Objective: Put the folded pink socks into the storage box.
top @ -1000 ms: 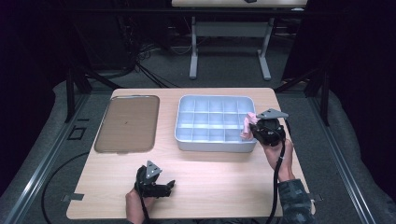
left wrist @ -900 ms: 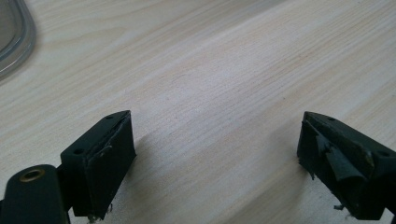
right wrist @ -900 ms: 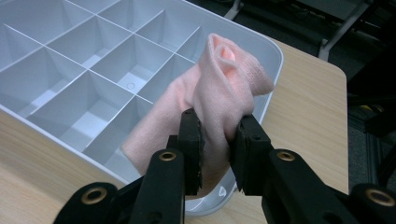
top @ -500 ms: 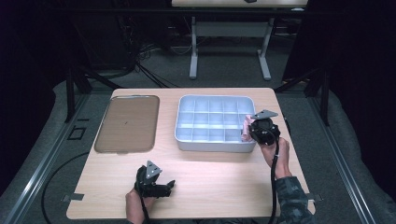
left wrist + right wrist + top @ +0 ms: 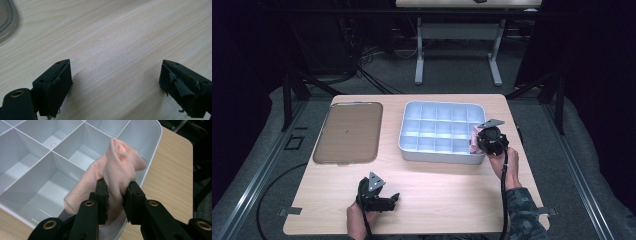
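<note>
The sock is pale pink and soft, of fine knit, bunched into a loose fold with its open cuff turned up at the top and a limp end drooping below. The right claw has it pinched between both black jaws, which stand close together with the fabric squeezed in the narrow gap. In the high view the sock hangs at the near right corner of the white divided tray, over the rim and the corner compartment; whether it touches the tray's floor cannot be told. The right claw points down and away from the person, with the right hand and its forearm stretched forward from the table's near right edge along the tray's right side. The left claw rests low over the bare wooden table, its jaws spread wide with nothing between them. In the high view the left claw lies near the table's front edge, pointing right, held by the left hand, well apart from the tray and from the brown flat tray at the left.
</note>
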{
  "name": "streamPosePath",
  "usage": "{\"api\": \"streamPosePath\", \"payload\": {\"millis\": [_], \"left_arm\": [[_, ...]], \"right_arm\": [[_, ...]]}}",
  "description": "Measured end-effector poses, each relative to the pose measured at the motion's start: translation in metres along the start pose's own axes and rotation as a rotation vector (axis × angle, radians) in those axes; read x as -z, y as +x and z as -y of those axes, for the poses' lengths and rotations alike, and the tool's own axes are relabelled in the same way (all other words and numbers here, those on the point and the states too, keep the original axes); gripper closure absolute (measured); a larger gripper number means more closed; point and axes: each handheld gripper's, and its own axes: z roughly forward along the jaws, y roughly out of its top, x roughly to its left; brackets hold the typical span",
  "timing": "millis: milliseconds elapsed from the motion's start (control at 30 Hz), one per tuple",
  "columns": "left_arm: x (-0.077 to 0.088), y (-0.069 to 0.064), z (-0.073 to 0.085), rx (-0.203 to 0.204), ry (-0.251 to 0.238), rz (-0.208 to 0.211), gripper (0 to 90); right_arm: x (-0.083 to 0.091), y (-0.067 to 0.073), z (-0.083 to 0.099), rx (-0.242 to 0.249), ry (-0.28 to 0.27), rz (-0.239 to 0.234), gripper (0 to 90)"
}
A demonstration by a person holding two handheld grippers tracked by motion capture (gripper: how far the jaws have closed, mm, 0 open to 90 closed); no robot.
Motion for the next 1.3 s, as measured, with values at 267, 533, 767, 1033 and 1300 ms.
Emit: {"api": "streamPosePath", "payload": {"millis": [267,533,767,1033,1300], "left_arm": [[0.000,0.000,0.000,-0.001,0.000,0.000,10.9],[0.000,0.000,0.000,-0.004,0.001,-0.001,10.9],[0.000,0.000,0.000,-0.004,0.002,-0.002,10.9],[0.000,0.000,0.000,-0.006,0.001,-0.001,10.9],[0.000,0.000,0.000,-0.005,0.001,-0.001,10.9]], "right_arm": [[-0.007,0.003,0.001,0.034,0.018,0.028,74.1],[-0.012,0.007,0.003,0.072,0.034,0.052,73.7],[-0.015,0.006,0.003,0.073,0.065,0.015,72.1],[-0.015,0.002,0.005,0.086,0.110,-0.031,70.6],[-0.011,-0.003,0.001,0.059,0.112,-0.090,56.8]]}}
